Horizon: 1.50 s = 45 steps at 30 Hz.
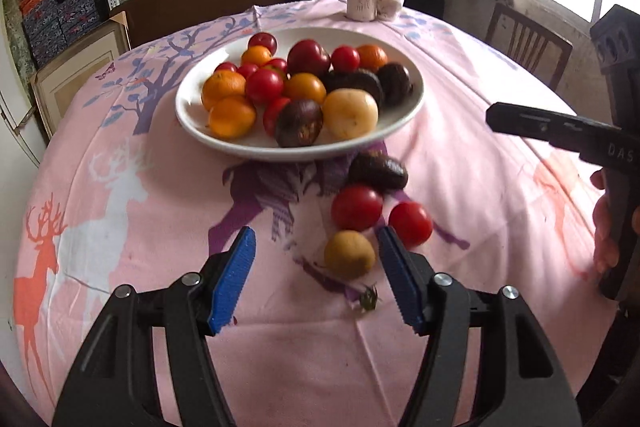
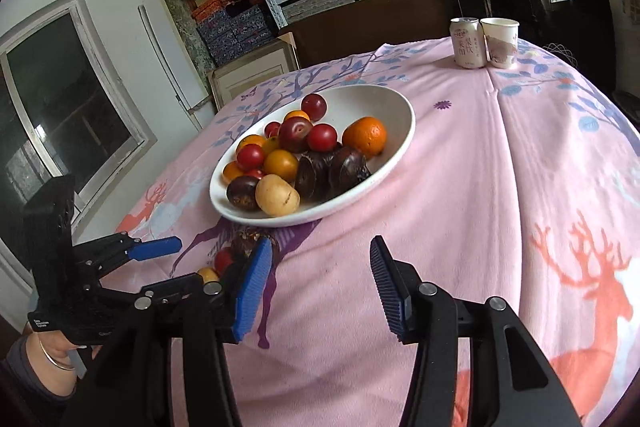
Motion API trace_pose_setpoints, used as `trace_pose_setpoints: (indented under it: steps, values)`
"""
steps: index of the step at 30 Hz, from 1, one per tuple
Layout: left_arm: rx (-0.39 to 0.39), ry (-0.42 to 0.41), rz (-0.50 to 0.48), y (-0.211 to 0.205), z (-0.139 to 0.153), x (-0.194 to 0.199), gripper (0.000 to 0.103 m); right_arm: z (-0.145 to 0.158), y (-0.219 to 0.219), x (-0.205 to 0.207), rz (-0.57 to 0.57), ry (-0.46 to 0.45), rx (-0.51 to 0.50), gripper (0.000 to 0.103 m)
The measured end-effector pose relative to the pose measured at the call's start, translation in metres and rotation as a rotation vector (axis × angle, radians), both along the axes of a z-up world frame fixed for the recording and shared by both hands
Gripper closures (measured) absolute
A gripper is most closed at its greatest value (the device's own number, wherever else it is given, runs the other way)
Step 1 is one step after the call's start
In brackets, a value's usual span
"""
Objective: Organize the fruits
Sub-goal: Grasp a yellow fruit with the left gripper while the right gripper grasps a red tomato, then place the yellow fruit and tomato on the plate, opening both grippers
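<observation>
A white bowl (image 1: 300,153) (image 2: 392,131) holds several oranges, red plums, dark passion fruits and a yellow fruit. In front of it, loose on the cloth, lie a dark passion fruit (image 1: 376,169) (image 2: 246,243), two red plums (image 1: 356,207) (image 1: 410,223) and a yellow-brown fruit (image 1: 349,254) (image 2: 208,273). My left gripper (image 1: 316,233) hangs open over them; the yellow-brown fruit sits just inside its right finger, untouched. My right gripper (image 2: 320,243) is open over bare cloth to the right of the loose fruit, nothing between its fingers. One blue finger (image 2: 156,249) of the left gripper shows at its left.
A drink can (image 1: 361,1) (image 2: 468,43) and a paper cup (image 1: 390,1) (image 2: 500,41) stand at the table's far edge. A wooden chair (image 1: 528,43) is at the back right. A small green stem scrap (image 1: 368,299) lies near the yellow-brown fruit. Shelves of boxes line the wall.
</observation>
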<state>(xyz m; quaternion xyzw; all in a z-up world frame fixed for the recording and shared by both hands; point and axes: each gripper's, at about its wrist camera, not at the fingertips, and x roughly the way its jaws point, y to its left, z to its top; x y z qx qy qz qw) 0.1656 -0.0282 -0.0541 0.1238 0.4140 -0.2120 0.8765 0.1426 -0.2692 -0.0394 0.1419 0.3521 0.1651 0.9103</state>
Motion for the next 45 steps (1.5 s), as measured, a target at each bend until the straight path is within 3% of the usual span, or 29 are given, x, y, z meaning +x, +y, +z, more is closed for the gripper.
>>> trace_pose_setpoints:
  steps: [4, 7, 8, 9, 11, 13, 17, 20, 25, 26, 28, 29, 39, 45]
  values:
    - [0.052, 0.018, -0.014, -0.01, -0.014, 0.0, 0.045, -0.003, -0.004, -0.008, -0.021, -0.001, 0.017, 0.051]
    - [0.039, 0.035, -0.024, -0.014, -0.018, 0.006, 0.053, 0.0, 0.0, -0.013, -0.02, -0.012, -0.02, 0.051]
    - [0.024, 0.038, -0.031, -0.015, -0.017, 0.007, 0.069, 0.001, 0.002, -0.014, -0.013, -0.015, -0.029, 0.051]
    - [0.01, 0.038, -0.039, -0.016, -0.016, 0.007, 0.075, 0.001, 0.004, -0.015, -0.008, -0.017, -0.036, 0.051]
    - [-0.019, 0.013, -0.045, -0.015, -0.014, 0.004, 0.075, 0.001, 0.008, -0.017, 0.01, -0.01, -0.047, 0.051]
    - [-0.107, -0.007, -0.033, -0.006, -0.005, 0.002, 0.075, -0.001, 0.016, -0.017, 0.044, 0.008, -0.054, 0.051]
    - [-0.272, -0.027, 0.116, 0.034, 0.007, 0.01, 0.075, -0.007, 0.045, -0.011, 0.141, 0.058, -0.108, 0.051]
    - [-0.263, -0.065, 0.159, 0.042, 0.011, 0.011, 0.075, -0.013, 0.072, -0.001, 0.202, 0.097, -0.157, 0.051]
    - [-0.224, -0.078, 0.131, 0.034, 0.01, 0.009, 0.075, -0.018, 0.102, 0.014, 0.218, 0.136, -0.229, 0.052]
    - [-0.226, -0.077, 0.132, 0.034, 0.01, 0.009, 0.075, -0.02, 0.105, 0.015, 0.223, 0.143, -0.244, 0.054]
    - [-0.239, -0.068, 0.138, 0.038, 0.009, 0.01, 0.075, -0.024, 0.113, 0.015, 0.244, 0.161, -0.275, 0.074]
    - [-0.244, -0.063, 0.142, 0.04, 0.009, 0.011, 0.075, -0.024, 0.113, 0.013, 0.24, 0.152, -0.279, 0.074]
    - [-0.253, -0.08, 0.113, 0.036, 0.017, 0.004, 0.075, 0.013, 0.066, 0.001, 0.158, 0.051, -0.168, 0.074]
    - [-0.216, -0.1, 0.085, 0.015, 0.056, 0.035, 0.075, 0.058, 0.034, 0.049, 0.089, 0.009, -0.146, 0.074]
